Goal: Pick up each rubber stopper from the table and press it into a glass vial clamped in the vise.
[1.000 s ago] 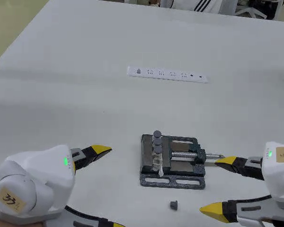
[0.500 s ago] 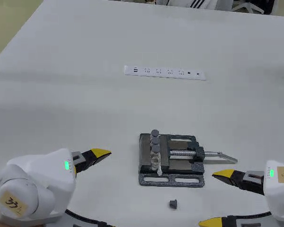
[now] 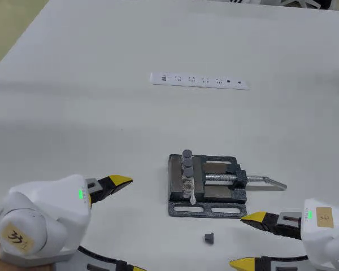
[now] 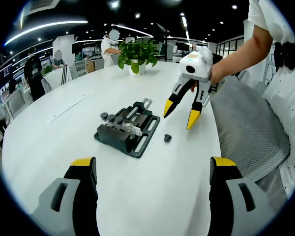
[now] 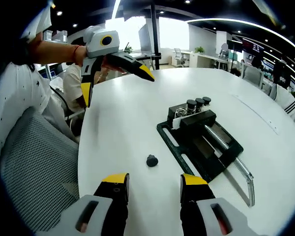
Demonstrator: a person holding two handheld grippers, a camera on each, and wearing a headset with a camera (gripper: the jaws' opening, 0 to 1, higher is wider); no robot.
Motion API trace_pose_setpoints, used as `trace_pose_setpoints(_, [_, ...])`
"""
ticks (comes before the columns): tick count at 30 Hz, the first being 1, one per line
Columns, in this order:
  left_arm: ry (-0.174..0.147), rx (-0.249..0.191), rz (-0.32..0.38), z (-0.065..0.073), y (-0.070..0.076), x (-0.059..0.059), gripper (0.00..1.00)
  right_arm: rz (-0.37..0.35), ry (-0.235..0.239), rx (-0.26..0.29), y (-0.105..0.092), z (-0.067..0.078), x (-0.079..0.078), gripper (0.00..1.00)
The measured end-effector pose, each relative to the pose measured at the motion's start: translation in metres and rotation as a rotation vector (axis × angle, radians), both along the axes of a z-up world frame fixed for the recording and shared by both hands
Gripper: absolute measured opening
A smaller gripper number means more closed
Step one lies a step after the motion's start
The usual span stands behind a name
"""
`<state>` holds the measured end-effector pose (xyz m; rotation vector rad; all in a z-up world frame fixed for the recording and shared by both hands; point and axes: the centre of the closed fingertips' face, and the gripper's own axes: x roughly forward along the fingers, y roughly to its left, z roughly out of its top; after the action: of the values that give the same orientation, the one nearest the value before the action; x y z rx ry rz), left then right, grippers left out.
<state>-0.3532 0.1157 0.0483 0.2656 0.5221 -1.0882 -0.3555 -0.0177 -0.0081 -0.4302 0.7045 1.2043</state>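
A black vise (image 3: 214, 195) holds a row of glass vials; three carry dark stoppers (image 3: 187, 160), and the nearest vial (image 3: 188, 191) is clear and uncapped. One loose rubber stopper (image 3: 208, 239) lies on the white table in front of the vise. My right gripper (image 3: 246, 240) is open just right of that stopper, which lies ahead of its jaws as the stopper (image 5: 152, 160) in the right gripper view. My left gripper (image 3: 124, 226) is open and empty, well left of the vise (image 4: 128, 130). The right gripper (image 4: 180, 115) hovers beyond the stopper (image 4: 167, 138).
A white power strip (image 3: 199, 80) lies on the table far behind the vise. The vise screw handle (image 3: 271, 182) sticks out to the right. A mesh chair (image 4: 250, 128) stands at the table's near edge. Other people and a plant (image 4: 137, 51) are far off.
My right gripper has drawn back from beside the vise handle, coming nearer and leftward toward the loose stopper. The left gripper has stayed put. The head camera shifted slightly.
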Motion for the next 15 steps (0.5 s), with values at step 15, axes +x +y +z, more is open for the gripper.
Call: trace_pose_setpoints(15, [0.011,0.001,-0.002,-0.001,-0.003,0.001,0.95,0.083,0.006,0.011,0.026,-0.011,0.006,0.20])
